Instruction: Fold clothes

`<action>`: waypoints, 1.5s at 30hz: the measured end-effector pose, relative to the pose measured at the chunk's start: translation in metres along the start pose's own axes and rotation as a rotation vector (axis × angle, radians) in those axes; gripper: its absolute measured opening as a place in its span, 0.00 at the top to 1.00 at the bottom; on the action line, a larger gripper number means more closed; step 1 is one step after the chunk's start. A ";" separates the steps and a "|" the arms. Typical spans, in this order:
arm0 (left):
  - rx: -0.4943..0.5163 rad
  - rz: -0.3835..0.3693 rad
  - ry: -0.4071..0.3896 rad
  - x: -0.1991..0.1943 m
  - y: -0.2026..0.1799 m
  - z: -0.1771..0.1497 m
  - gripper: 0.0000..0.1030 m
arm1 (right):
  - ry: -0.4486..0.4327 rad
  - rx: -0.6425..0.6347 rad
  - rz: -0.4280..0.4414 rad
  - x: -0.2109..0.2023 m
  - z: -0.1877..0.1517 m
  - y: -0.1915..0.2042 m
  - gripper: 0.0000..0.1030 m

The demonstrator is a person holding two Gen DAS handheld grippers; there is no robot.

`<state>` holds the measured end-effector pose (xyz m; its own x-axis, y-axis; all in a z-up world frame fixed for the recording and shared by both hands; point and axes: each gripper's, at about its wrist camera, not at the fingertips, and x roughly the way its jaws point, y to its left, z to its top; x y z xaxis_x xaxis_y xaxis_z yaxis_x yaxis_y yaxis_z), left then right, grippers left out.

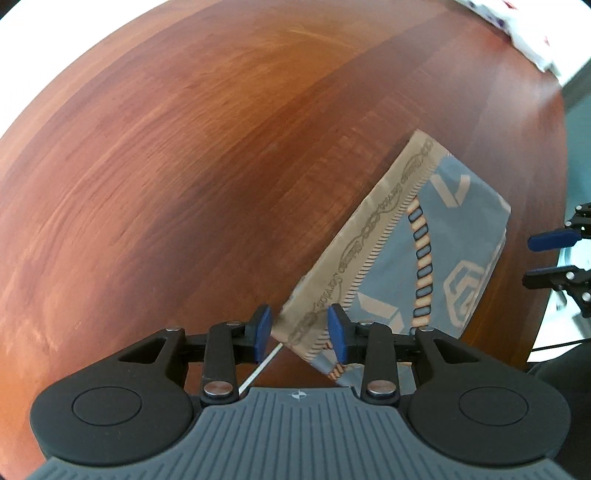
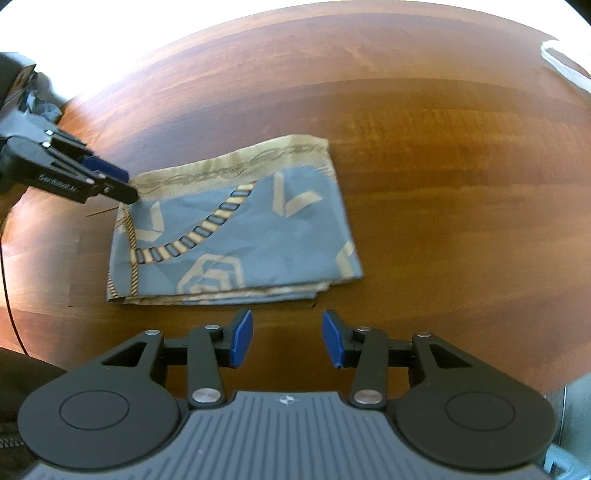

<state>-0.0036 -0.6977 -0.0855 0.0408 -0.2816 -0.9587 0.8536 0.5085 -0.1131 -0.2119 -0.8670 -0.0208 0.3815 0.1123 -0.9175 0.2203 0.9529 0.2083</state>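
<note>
Left wrist view: the left gripper (image 1: 300,330) sits low in the frame with its jaws spread, and a corner of the folded cloth (image 1: 439,240) lies between the blue pads without being pinched; daylight shows on both sides of it. The cloth, blue-grey with a tan border, stretches up toward the right of the frame on the wooden table (image 1: 184,166). At the far right edge the right gripper (image 1: 550,254) peeks in, and a white patterned fabric (image 1: 517,26) lies at the upper right corner.

Right wrist view: the right gripper (image 2: 287,338) hangs just short of the cloth's (image 2: 236,236) near edge, jaws spread, nothing between them. The cloth sits centre-left, already a tidy layered rectangle with stacked edges showing along the bottom. The left gripper (image 2: 110,181) comes in from the upper left, at the cloth's upper left corner.

My read: this piece looks nearly folded. Perhaps one more fold or a straightening is left.
</note>
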 end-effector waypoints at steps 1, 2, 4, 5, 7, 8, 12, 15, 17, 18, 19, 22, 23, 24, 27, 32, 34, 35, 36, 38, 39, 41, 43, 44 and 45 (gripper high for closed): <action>0.013 -0.018 0.004 0.002 0.001 0.002 0.64 | -0.003 0.013 -0.004 -0.001 -0.003 0.004 0.52; 0.024 -0.031 0.007 0.003 0.002 0.002 0.64 | -0.006 0.027 -0.009 -0.002 -0.007 0.007 0.51; 0.052 -0.056 0.015 0.006 0.003 0.003 0.64 | -0.012 0.055 -0.018 -0.004 -0.014 0.015 0.51; 0.066 -0.067 0.018 0.008 0.002 0.003 0.65 | -0.015 0.066 -0.022 -0.005 -0.017 0.017 0.51; 0.093 -0.080 0.028 0.010 0.001 0.002 0.65 | -0.023 0.095 -0.035 -0.007 -0.026 0.024 0.51; 0.106 -0.084 0.033 0.012 0.000 0.001 0.65 | -0.028 0.109 -0.041 -0.008 -0.030 0.026 0.50; 0.133 -0.098 0.035 0.012 0.000 -0.006 0.65 | -0.046 0.161 -0.061 -0.012 -0.043 0.035 0.49; 0.149 -0.102 0.033 0.009 -0.003 -0.013 0.65 | -0.056 0.180 -0.067 -0.012 -0.049 0.043 0.47; 0.143 -0.108 0.027 0.008 -0.003 -0.017 0.65 | -0.059 0.184 -0.071 -0.012 -0.053 0.049 0.47; 0.135 -0.116 0.028 0.007 -0.002 -0.018 0.65 | -0.060 0.188 -0.074 -0.011 -0.053 0.052 0.47; 0.129 -0.121 0.027 0.007 0.000 -0.018 0.65 | -0.061 0.189 -0.076 -0.011 -0.055 0.054 0.47; 0.088 -0.130 0.021 0.006 -0.002 -0.020 0.65 | -0.062 0.193 -0.087 -0.012 -0.058 0.058 0.47; 0.073 -0.136 0.017 0.006 -0.005 -0.021 0.65 | -0.061 0.194 -0.093 -0.012 -0.060 0.059 0.47; 0.057 -0.140 0.016 0.006 -0.006 -0.019 0.65 | -0.061 0.194 -0.096 -0.013 -0.060 0.060 0.47; -0.005 -0.152 0.009 0.005 -0.017 -0.028 0.65 | -0.060 0.181 -0.104 -0.016 -0.061 0.058 0.47; -0.106 -0.192 -0.003 0.003 -0.043 -0.050 0.65 | -0.052 0.123 -0.101 -0.021 -0.060 0.053 0.45; -0.125 -0.199 -0.004 0.003 -0.054 -0.056 0.65 | -0.041 0.074 -0.084 -0.022 -0.059 0.049 0.45; -0.137 -0.205 -0.006 0.002 -0.063 -0.061 0.65 | -0.034 0.044 -0.073 -0.021 -0.058 0.046 0.45; -0.151 -0.208 -0.010 0.002 -0.072 -0.065 0.65 | -0.026 0.015 -0.062 -0.021 -0.058 0.043 0.45; -0.184 -0.205 -0.014 0.002 -0.086 -0.071 0.64 | -0.009 -0.053 -0.033 -0.020 -0.058 0.037 0.45; -0.204 -0.200 -0.016 0.002 -0.092 -0.073 0.64 | -0.003 -0.072 -0.027 -0.020 -0.058 0.034 0.45; -0.231 -0.195 -0.021 0.001 -0.100 -0.075 0.64 | 0.013 -0.135 -0.002 -0.020 -0.058 0.029 0.45; -0.258 -0.191 -0.031 0.002 -0.110 -0.076 0.64 | 0.024 -0.200 0.021 -0.020 -0.059 0.024 0.43; -0.272 -0.190 -0.037 0.002 -0.117 -0.077 0.64 | 0.027 -0.232 0.031 -0.020 -0.059 0.022 0.41; -0.285 -0.188 -0.042 0.003 -0.123 -0.077 0.64 | 0.029 -0.249 0.039 -0.020 -0.059 0.020 0.41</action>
<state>-0.1487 -0.6988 -0.0942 -0.0770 -0.4225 -0.9031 0.6689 0.6498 -0.3610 -0.2680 -0.8335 -0.0179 0.3588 0.1554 -0.9204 -0.0232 0.9872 0.1577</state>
